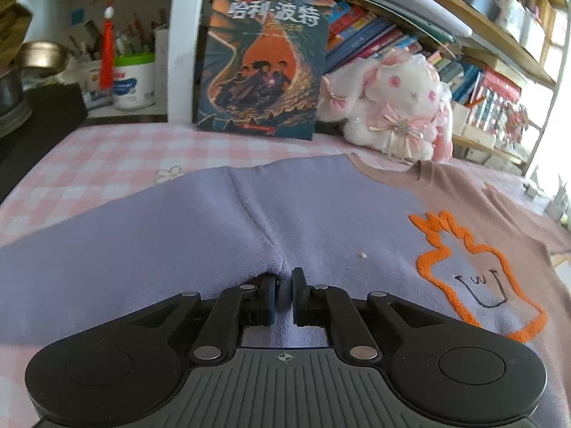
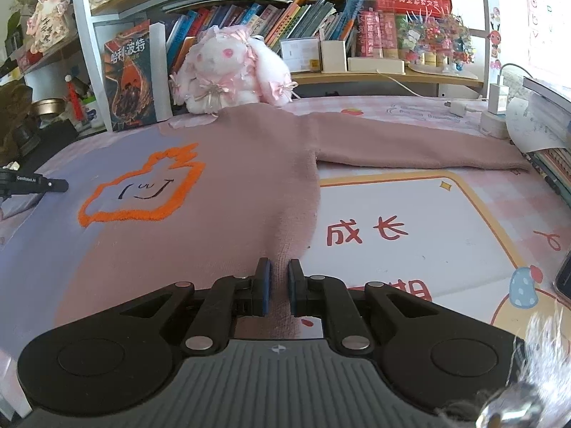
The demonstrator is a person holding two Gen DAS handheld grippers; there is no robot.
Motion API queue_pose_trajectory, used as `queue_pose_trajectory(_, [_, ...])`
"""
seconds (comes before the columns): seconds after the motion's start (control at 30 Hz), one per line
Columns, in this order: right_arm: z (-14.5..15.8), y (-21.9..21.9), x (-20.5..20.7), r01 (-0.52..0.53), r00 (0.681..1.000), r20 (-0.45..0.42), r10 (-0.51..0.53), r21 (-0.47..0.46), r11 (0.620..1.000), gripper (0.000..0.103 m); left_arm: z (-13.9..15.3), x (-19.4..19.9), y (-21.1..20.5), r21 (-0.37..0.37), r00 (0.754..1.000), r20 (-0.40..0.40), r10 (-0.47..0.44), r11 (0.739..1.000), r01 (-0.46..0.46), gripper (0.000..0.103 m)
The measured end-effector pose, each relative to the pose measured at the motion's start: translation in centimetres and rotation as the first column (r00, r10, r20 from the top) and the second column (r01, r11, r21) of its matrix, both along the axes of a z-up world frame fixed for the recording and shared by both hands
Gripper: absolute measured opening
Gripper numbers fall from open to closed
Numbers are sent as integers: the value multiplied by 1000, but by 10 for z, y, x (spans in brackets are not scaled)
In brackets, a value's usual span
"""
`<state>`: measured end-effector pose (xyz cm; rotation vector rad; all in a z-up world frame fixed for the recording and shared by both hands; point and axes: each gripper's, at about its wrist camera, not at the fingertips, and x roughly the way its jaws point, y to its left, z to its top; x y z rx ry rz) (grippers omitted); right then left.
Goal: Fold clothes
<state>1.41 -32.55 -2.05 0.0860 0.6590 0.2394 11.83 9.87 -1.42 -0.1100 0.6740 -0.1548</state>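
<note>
A sweater, lilac on one half (image 1: 160, 235) and dusty pink on the other (image 2: 242, 164), lies spread flat on the desk, with an orange outlined figure (image 1: 474, 271) on its chest. My left gripper (image 1: 284, 297) is shut on a pinched fold of the lilac hem. My right gripper (image 2: 279, 290) is shut on the pink hem near the sweater's right side edge. The pink sleeve (image 2: 421, 149) stretches out flat to the right. The left gripper's tip (image 2: 53, 184) shows at the left edge of the right wrist view.
A pink checked desk mat (image 1: 107, 153) with a printed white panel (image 2: 410, 235) covers the desk. A book (image 1: 264, 60) and a white plush rabbit (image 1: 396, 103) stand at the back under bookshelves. Chargers (image 2: 496, 107) and stacked books (image 2: 549, 135) sit at the right.
</note>
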Motion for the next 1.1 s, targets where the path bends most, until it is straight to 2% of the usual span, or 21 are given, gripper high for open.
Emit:
queue_pose_trajectory(0.13, [0,-1,-6,-4,1000,0,4,6,1000,14,4,-28,-2,16,1000,10,-26,1000,25,16])
queue_pose_trajectory(0.23, [1,-1,-11,-7,1000,0,7,11,1000,22,8,-60,-3,27,998,27,-49,998,48,23])
queue_pose_trajectory(0.33, [1,-1,-16,-10,1000,-1,10,16,1000,26,9,-94,-2,-12,997,35,-64,998,65,27])
queue_pose_trajectory(0.43, [2,-4,-25,-6,1000,-2,6,26,1000,28,4,-125,0,-56,998,45,-43,997,45,40])
queue_pose_trajectory(0.57, [2,-9,-41,0,1000,0,0,32,999,28,-5,-150,5,-114,999,37,1,993,4,41])
queue_pose_trajectory(0.67, [2,-11,-48,1,1000,0,-1,38,999,28,-8,-159,5,-157,999,37,10,988,-4,40])
queue_pose_trajectory(0.73, [2,-10,-52,1,1000,-1,-1,34,999,26,-9,-162,2,-156,999,38,20,988,-13,35])
queue_pose_trajectory(0.77, [2,-10,-53,1,1000,0,-1,31,1000,24,-10,-162,0,-152,999,38,20,988,-14,27])
queue_pose_trajectory(0.8, [2,-8,-53,-1,1000,2,1,23,1000,23,-11,-162,-1,-146,999,40,21,989,-15,11])
queue_pose_trajectory(0.83, [2,-7,-54,-4,1000,4,4,14,1000,20,-12,-162,-2,-140,999,43,23,990,-16,7])
queue_pose_trajectory(0.93, [1,-4,-52,-11,1000,4,10,17,1000,13,-15,-164,4,-163,997,57,55,986,-45,5])
queue_pose_trajectory(1.03, [1,1,-49,-25,1000,6,25,31,999,12,-19,-164,19,-220,992,57,116,970,-101,4])
queue_pose_trajectory(1.1, [0,10,-47,-43,999,14,43,22,999,12,-19,-165,24,-232,989,52,135,965,-120,5])
